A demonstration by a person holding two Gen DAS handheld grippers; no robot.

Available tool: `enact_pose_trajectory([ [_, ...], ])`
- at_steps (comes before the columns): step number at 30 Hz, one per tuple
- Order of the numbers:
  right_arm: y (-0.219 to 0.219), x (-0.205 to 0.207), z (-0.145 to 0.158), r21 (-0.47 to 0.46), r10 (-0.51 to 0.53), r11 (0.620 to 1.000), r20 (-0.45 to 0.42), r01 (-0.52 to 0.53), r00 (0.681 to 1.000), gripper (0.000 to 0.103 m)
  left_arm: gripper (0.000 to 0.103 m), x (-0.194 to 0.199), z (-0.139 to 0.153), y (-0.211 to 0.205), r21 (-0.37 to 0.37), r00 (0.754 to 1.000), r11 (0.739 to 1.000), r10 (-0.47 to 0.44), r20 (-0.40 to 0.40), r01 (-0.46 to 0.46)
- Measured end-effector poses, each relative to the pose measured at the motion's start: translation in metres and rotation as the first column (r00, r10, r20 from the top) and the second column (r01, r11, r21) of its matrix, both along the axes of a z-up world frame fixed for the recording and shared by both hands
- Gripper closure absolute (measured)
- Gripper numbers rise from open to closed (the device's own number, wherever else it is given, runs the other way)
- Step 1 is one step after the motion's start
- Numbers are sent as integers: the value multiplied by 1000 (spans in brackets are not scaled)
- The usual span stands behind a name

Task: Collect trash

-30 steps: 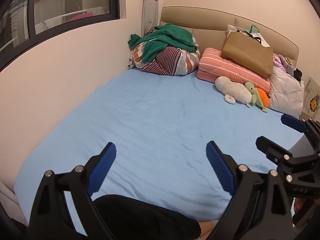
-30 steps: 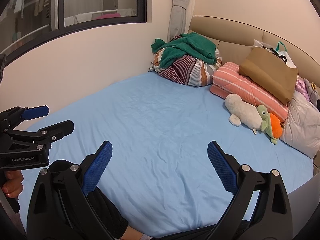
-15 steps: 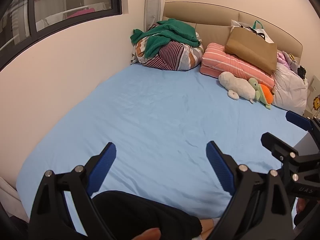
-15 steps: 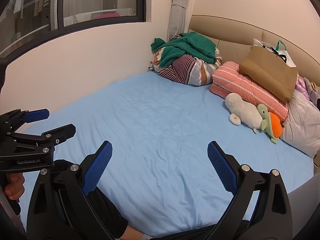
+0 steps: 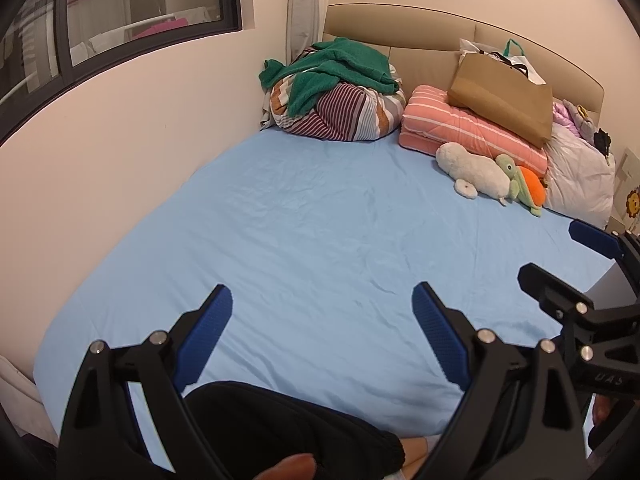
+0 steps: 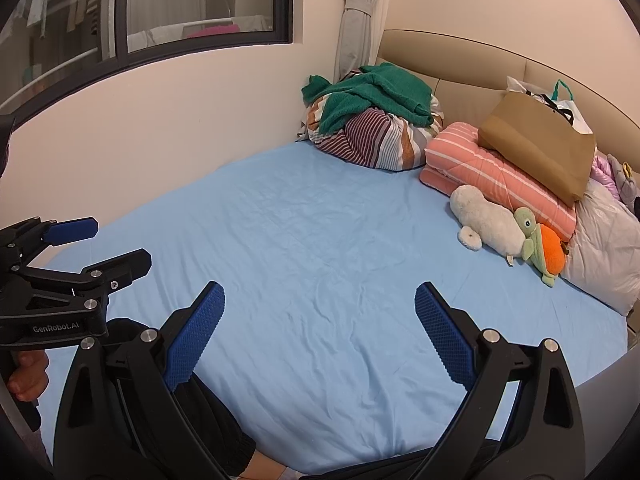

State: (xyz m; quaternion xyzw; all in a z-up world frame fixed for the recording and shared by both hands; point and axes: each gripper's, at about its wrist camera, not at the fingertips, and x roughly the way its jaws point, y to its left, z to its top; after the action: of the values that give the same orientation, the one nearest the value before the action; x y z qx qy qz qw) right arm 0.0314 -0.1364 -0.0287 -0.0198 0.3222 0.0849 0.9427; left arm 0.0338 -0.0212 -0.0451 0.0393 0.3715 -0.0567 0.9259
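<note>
Left claw (image 5: 322,330) held wide open and empty above the near edge of the bed (image 5: 320,232), its blue pads (image 5: 204,334) well apart; right claw (image 6: 318,330) likewise wide open, empty, above the same edge. Each claw appears in the other's view: the right one at the right margin of the left-wrist view, the left one at the left margin of the right-wrist view, gripped by a hand (image 6: 26,374). Blue sheet bare and lightly creased across its middle; no trash can be made out on it. At the head of the bed, against the beige headboard (image 5: 432,30): a striped bundle (image 5: 348,114) topped by a green blanket (image 5: 340,66), a folded pink quilt (image 5: 468,132) beside it carrying a brown bag (image 5: 500,94), a white plush (image 5: 474,170) and a green-and-orange turtle (image 5: 524,186) in front of the quilt, a white pillow (image 5: 580,172) to the right. Window (image 6: 160,4) and tied curtain (image 6: 360,16) on the left wall. Dark trouser legs (image 5: 288,428) at the lower margin
</note>
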Motion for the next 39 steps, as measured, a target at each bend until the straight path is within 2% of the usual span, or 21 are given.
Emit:
enact_pose_trajectory([
  [23, 1, 0, 0, 0, 0, 1000, 1, 0, 1000, 10, 12, 0, -1, -1, 6, 1000, 1000, -5, 2, 5],
  [27, 2, 1, 0, 0, -1, 1000, 1, 1, 1000, 10, 12, -1, 2, 0, -35, 1000, 999, -30, 5, 30],
  [29, 2, 1, 0, 0, -4, 1000, 0, 4, 1000, 10, 12, -2, 4, 1, -44, 999, 998, -39, 16, 39],
  [32, 1, -1, -2, 1, -3, 1000, -1, 3, 1000, 10, 10, -5, 7, -2, -6, 999, 1000, -26, 45, 26],
  [39, -2, -4, -2, -1, 10, 1000, 0, -10, 1000, 10, 9, -6, 7, -3, -22, 998, 999, -45, 51, 46],
])
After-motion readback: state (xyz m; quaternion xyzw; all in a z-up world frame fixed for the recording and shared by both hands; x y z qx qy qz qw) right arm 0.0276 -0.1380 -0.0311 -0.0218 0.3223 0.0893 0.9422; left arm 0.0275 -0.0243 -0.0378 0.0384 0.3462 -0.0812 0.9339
